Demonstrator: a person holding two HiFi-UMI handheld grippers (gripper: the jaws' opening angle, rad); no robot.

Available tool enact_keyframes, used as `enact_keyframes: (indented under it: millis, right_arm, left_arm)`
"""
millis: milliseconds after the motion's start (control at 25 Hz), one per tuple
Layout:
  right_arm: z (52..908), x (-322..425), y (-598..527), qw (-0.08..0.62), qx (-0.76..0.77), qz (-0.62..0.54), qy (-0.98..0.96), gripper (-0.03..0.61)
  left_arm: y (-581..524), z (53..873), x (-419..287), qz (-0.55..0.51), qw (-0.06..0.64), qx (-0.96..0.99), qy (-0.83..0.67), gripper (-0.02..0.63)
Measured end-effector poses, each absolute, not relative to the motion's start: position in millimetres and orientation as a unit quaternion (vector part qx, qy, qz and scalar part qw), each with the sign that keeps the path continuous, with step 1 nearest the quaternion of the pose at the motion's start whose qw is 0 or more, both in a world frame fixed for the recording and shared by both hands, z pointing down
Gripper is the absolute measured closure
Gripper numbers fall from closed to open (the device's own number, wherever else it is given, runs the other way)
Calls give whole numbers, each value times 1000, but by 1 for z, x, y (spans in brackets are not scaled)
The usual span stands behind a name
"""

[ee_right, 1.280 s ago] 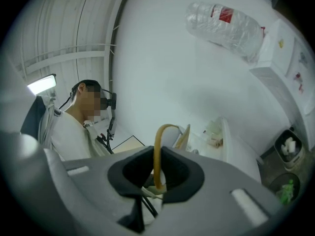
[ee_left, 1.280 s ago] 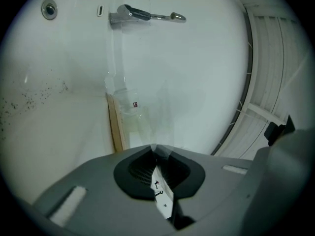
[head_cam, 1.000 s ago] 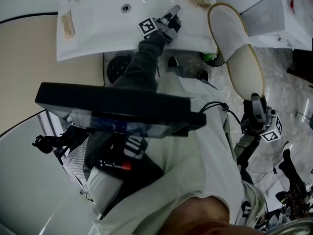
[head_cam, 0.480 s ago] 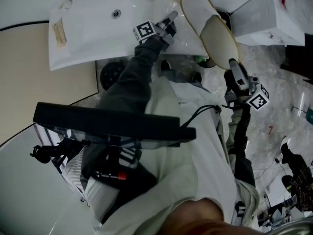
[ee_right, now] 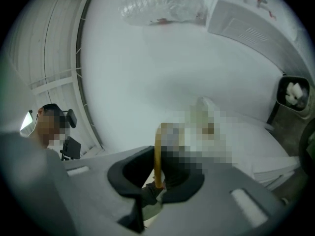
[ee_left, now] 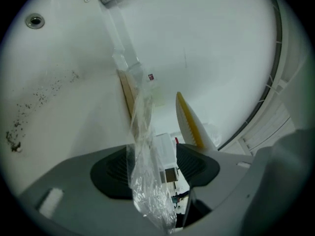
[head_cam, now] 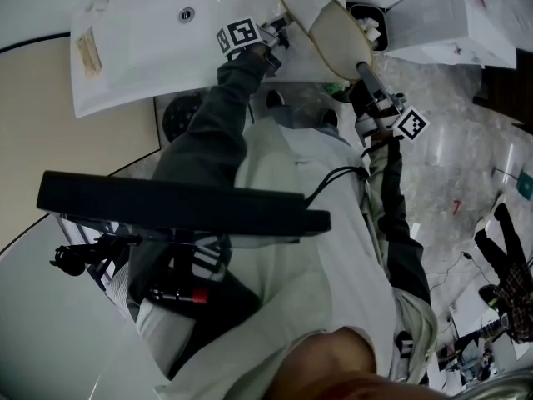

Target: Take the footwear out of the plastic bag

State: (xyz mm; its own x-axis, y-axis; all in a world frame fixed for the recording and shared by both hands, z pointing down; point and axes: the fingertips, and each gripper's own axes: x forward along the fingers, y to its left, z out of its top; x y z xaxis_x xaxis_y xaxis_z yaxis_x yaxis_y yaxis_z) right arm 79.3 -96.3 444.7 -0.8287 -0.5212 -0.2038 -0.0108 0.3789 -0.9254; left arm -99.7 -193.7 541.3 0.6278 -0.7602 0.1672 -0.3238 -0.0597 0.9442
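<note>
**Over the basin: slipper out, bag being let go**

Between the pads of the left claw (ee_left: 155, 167) hangs a thin, crumpled strip of the bag (ee_left: 147, 191). The jaws have just been opening and now stand apart. The film lies against one pad with a plain gap to the other, so nothing pinches it. That reads as a deliberate release: this claw's job was likely to anchor the bag while the slipper was drawn away, and the anchor is no longer needed.

The right claw (ee_right: 157, 177) is clamped on a thin tan edge, which looks to be the slipper's sole rim. Gripping the rim probably gives the narrow jaws a firm hold on something otherwise soft and bulky.

From the head view, the right claw (head_cam: 364, 77) holds the slipper (head_cam: 321, 19) out in front of the person, with its toe near the left claw (head_cam: 275, 36). No film is visible around the slipper, so it appears to be out of the bag.

Beneath both claws lies the white basin (head_cam: 133, 40), a likely spot for setting the slipper down and dropping the bag. The loose bag may cling to the pad.
</note>
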Motion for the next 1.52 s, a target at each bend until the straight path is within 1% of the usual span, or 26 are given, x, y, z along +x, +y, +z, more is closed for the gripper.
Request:
enact_keyframes:
  millis: [80,160,240,280,400,440,680,880,1120,1320,1520]
  right_arm:
    - [451,85,-100,257,-176,-539,782,534]
    - [455,88,-102,268,-184,-544,773,534]
    - [456,89,-105,276,-190,-545,768,534]
    - [456,89,-107,279,-192,-545,767,534]
    - [458,88,-111,276,-197,-542,769,534]
    - [458,86,-111,270,-196,-542,771,534]
    - [462,50,-94,213,-146,-552,793,532]
    - [492,45,-86,150,-175,-562,795,532]
    - [500,46,-83,83,-201,-533,818,532]
    - [514,48,-85,56,-234,-525,817,531]
    - [520,52,-87,51,-245,-529,811,529]
  left_arm:
    - [-189,543,-91,-158,576,710,-373,330]
    - [-185,543,-85,-129,577,720,-365,266]
    - [-181,542,-84,-104,572,728,-364,187]
    - [-180,541,-84,-94,568,733,-363,161]
    - [-174,532,-86,-90,559,746,-350,97]
    - [-172,528,-86,-94,558,750,-343,85]
    - [-161,526,-84,-89,561,755,-327,46]
    - [-159,530,-86,-92,575,744,-328,46]
    - [-139,528,-95,-76,587,731,-340,48]
    - [-128,530,-97,-71,603,718,-341,48]
    - [-111,513,-109,-109,615,709,-327,49]
